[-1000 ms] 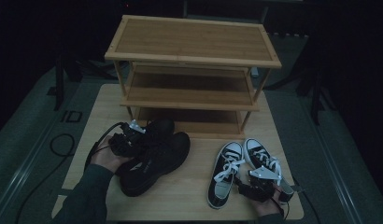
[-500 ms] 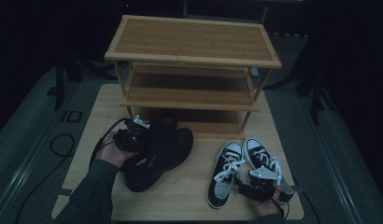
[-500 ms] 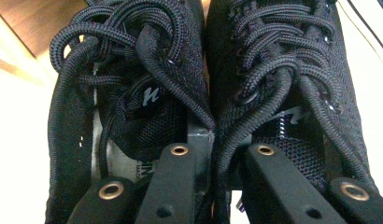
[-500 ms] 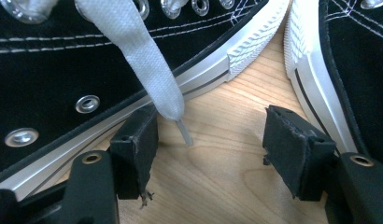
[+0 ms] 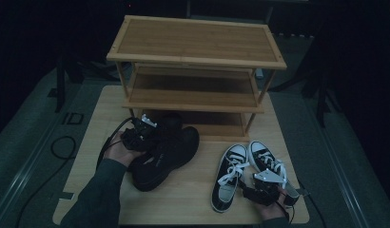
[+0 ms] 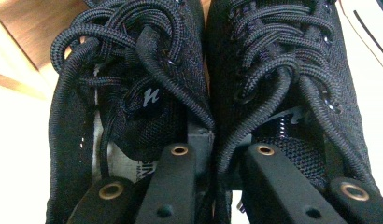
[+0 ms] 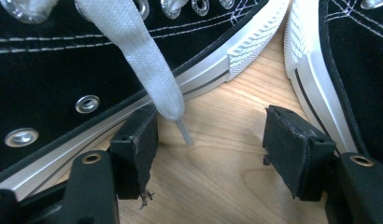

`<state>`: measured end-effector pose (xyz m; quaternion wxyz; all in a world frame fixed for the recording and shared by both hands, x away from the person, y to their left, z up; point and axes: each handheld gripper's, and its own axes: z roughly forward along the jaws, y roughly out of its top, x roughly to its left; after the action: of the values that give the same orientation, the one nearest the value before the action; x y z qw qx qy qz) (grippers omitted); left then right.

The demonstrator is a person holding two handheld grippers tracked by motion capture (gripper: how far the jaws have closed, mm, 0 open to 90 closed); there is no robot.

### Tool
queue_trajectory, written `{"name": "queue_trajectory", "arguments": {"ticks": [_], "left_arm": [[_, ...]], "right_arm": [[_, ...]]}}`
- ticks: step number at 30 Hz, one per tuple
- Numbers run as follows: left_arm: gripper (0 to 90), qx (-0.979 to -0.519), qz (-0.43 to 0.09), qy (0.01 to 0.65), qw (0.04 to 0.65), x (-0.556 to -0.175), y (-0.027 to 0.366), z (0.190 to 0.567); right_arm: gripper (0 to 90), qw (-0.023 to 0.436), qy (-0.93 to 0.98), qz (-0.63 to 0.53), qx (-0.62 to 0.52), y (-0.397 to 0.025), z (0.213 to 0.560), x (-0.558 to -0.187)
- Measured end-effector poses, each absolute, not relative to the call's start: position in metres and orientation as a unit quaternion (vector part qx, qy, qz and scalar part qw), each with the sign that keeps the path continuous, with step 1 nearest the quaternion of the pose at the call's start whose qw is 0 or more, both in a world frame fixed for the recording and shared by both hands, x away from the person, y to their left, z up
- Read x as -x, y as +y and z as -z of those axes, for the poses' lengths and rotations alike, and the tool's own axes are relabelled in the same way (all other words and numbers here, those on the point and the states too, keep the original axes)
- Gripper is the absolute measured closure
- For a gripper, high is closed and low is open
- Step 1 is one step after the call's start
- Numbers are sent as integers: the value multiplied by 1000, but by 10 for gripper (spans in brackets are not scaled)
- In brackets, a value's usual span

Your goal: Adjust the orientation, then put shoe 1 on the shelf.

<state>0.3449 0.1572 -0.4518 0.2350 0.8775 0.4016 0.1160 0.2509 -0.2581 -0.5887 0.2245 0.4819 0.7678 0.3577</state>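
Your black lace-up shoes (image 5: 167, 149) sit as a pair at the left of the surface (image 5: 193, 199), toes angled toward the bamboo shoe rack (image 5: 198, 71), and your left gripper (image 5: 141, 132) has its jaws pinched on their two inner collars, likely so both travel together. The left gripper view makes that shared grip plain, while the right gripper view shows your right gripper (image 5: 265, 186) with jaws open, down on the surface between the black-and-white canvas sneakers (image 5: 248, 171), a white lace (image 7: 147, 70) beside one jaw.
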Motion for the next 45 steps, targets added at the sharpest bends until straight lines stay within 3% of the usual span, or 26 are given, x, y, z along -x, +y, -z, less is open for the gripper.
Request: {"name": "queue_trajectory", "arguments": {"ticks": [45], "left_arm": [[859,-855,-141,441,234,-374,128,457]], "right_arm": [[353,224,768,-358,-481,-258,589,-251]]}}
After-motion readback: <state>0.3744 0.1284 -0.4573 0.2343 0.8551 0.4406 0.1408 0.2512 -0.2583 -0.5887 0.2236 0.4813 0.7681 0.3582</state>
